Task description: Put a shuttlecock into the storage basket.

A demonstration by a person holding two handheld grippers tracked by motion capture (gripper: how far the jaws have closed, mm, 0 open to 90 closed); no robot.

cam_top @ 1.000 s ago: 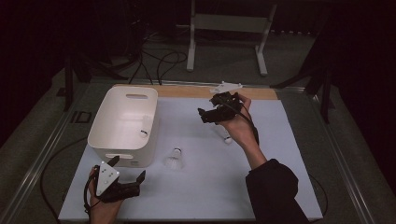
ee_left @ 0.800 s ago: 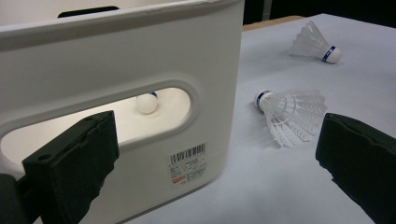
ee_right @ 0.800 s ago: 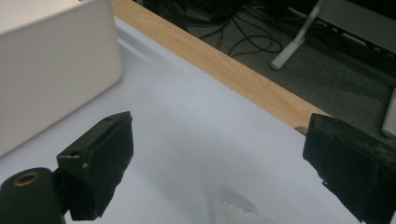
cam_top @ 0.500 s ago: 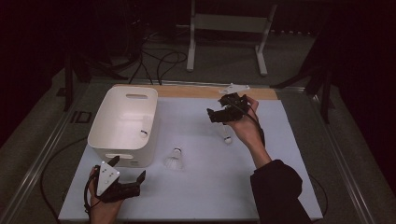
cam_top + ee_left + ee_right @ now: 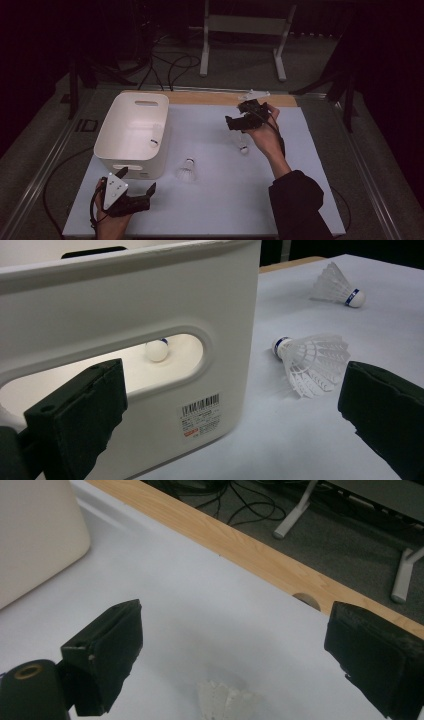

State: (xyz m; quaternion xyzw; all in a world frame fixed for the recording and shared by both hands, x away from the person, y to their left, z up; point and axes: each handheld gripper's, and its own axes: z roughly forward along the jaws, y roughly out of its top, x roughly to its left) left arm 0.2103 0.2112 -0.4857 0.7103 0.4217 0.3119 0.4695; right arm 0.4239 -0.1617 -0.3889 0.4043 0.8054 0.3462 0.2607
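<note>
My right gripper [image 5: 231,123] is held open above the white mat, with nothing between its jaws. Just below it lies a white shuttlecock [image 5: 243,148], whose feathers [image 5: 227,700] peek in at the bottom of the right gripper view. A second shuttlecock [image 5: 186,170] lies mid-mat beside the white bin [image 5: 131,150]. My left gripper [image 5: 136,181] rests open at the front left, facing the bin's handle slot [image 5: 165,360]. Through that slot I see the cork of a third shuttlecock [image 5: 156,350] inside the bin. The mid-mat shuttlecock [image 5: 312,362] lies to the right of the bin wall.
A wooden strip [image 5: 250,550] runs along the mat's far edge, with floor cables [image 5: 170,62] and a metal stand [image 5: 245,25] beyond it. The bin's corner [image 5: 35,530] is at the left of the right gripper view.
My right hand and gripper have shifted a little to the right above the far shuttlecock. The left gripper has not moved.
</note>
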